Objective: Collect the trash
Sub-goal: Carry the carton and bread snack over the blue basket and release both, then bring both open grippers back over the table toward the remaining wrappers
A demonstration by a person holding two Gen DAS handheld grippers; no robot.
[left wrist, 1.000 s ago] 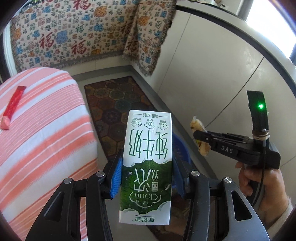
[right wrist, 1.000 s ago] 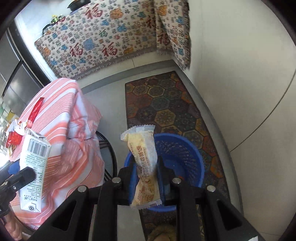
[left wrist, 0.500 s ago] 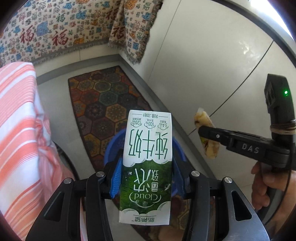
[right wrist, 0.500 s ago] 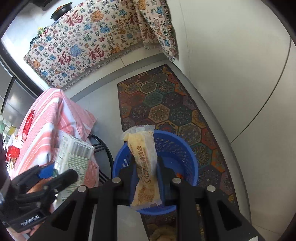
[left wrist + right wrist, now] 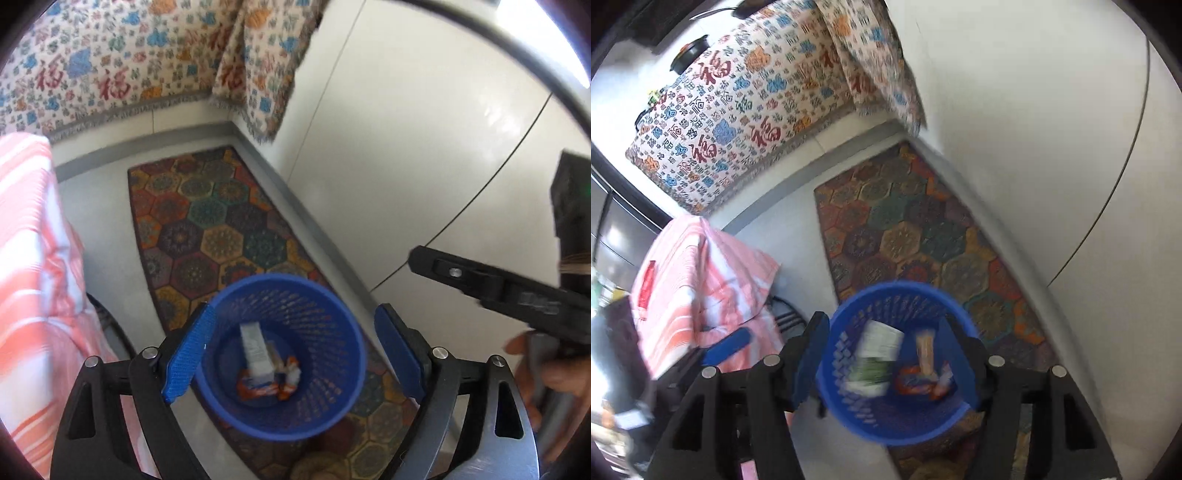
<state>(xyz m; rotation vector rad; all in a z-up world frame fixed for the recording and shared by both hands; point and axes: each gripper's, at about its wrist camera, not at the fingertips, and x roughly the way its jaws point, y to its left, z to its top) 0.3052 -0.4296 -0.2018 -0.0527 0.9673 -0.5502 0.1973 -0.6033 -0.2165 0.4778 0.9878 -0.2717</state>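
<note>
Both sets of jaws spread wide and empty above the blue bin (image 5: 280,354). Milk carton (image 5: 877,354) and snack wrapper (image 5: 925,350) down inside it, directly below the jaws. Held over the rim so the trash dropped straight in.

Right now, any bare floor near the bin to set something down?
Bare grey floor between striped cloth and patterned rug. Blue basket stands on the rug and holds the milk carton and wrappers; crowded inside.
</note>
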